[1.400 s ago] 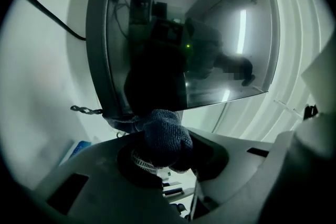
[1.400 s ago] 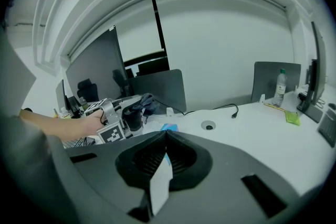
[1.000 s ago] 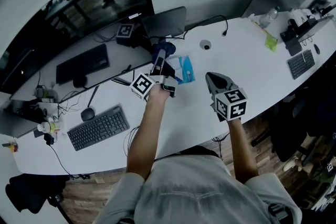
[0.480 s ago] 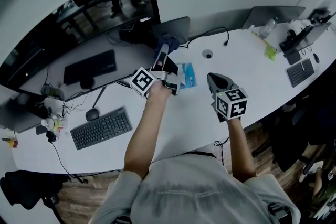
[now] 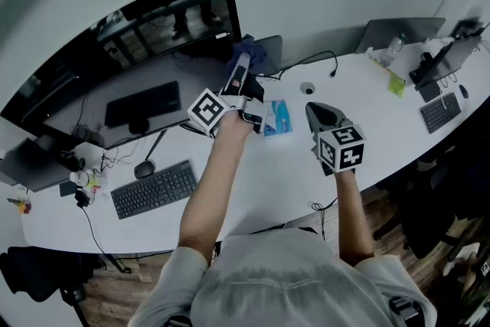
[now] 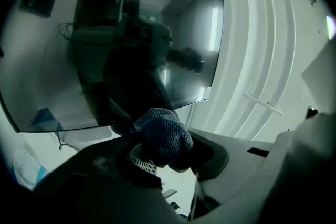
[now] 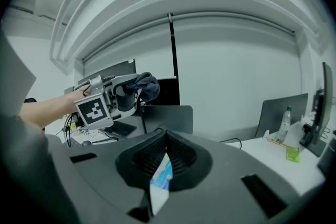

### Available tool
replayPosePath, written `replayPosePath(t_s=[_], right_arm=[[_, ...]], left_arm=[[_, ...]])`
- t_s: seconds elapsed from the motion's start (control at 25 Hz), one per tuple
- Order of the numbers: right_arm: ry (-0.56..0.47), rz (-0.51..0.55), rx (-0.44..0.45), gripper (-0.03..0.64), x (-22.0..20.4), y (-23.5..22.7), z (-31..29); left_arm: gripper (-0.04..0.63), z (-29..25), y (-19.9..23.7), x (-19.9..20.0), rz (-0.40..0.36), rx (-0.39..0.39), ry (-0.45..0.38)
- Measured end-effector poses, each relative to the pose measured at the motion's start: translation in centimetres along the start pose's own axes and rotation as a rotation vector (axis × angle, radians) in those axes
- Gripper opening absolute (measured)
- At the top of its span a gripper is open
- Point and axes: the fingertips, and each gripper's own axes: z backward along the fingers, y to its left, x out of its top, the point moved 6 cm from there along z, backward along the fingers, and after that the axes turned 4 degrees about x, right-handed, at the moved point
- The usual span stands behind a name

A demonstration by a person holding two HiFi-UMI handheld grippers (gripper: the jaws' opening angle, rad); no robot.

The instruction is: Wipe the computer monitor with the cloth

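Monitor [image 5: 130,50] ahead, cloth [image 6: 163,136] in left tool [image 5: 243,63]

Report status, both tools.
Left tool shut on cloth, held at monitor, right edge. Right tool shut, empty, over desk. Nothing seen between cloth and monitor.

One monitor [image 5: 115,34], one cloth [image 5: 251,51], one left gripper [image 5: 243,65], one right gripper [image 5: 314,111], one blue packet [image 5: 277,119], one bottle [image 5: 394,48], one near keyboard [image 5: 153,189] and one far keyboard [image 5: 439,112].
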Motion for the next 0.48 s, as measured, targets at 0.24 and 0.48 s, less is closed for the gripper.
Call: replayPosePath(t_s=[0.24,0.48], right_arm=[[-0.051,-0.056,0.032,0.002,0.7,0.7,0.9],[-0.069,-0.066,0.046,0.002,0.9,1.7,1.4]], left_arm=[[0.098,-0.9,-3.9,0.6,0.0,-0.066,-0.009],[0.098,-1.5,-6.3,1.3,-0.019,-0.102,0.007]])
